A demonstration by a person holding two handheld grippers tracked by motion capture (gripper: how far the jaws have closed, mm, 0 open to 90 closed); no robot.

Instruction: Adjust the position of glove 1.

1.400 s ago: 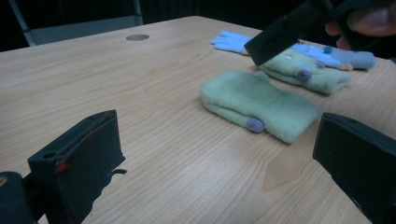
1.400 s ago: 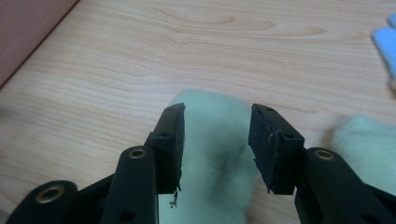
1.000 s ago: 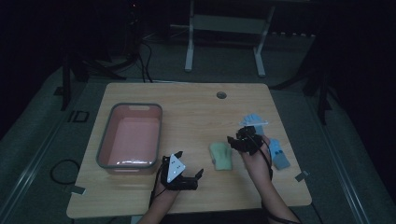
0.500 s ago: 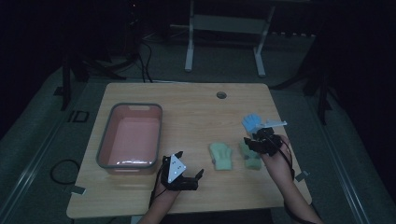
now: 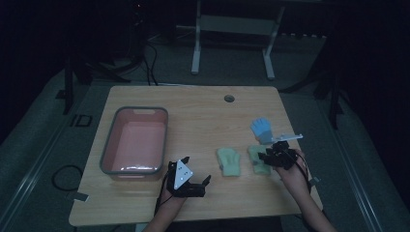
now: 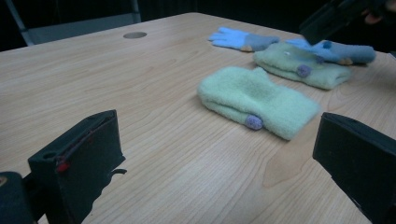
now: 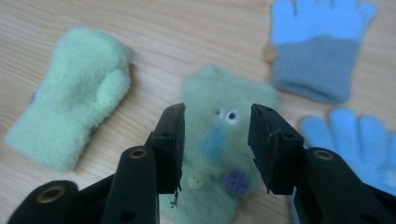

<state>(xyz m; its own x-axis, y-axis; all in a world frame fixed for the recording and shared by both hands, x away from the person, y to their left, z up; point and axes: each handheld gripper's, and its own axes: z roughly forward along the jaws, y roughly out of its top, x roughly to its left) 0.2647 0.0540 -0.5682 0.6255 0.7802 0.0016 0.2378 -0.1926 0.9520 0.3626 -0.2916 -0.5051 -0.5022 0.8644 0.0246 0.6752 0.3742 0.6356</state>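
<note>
High view: wooden table (image 5: 203,121), pink basin (image 5: 135,140) at left, left gripper (image 5: 196,186) resting open near the front edge. Left gripper view: plain green mitten (image 6: 257,100) lying between wide jaws. Right gripper view: right gripper (image 7: 217,142) parted, empty, over decorated green mitten (image 7: 219,140), blue gloves (image 7: 315,51) beside.

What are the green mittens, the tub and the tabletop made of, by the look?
Green mittens: likely fleece or brushed knit, going by the fuzzy matte nap; one bears sewn-on eyes and buttons.
Tub: probably moulded plastic, with a glossy pink inside and grey rim.
Tabletop: light woodgrain, smooth; laminate or real wood, can't tell.
</note>
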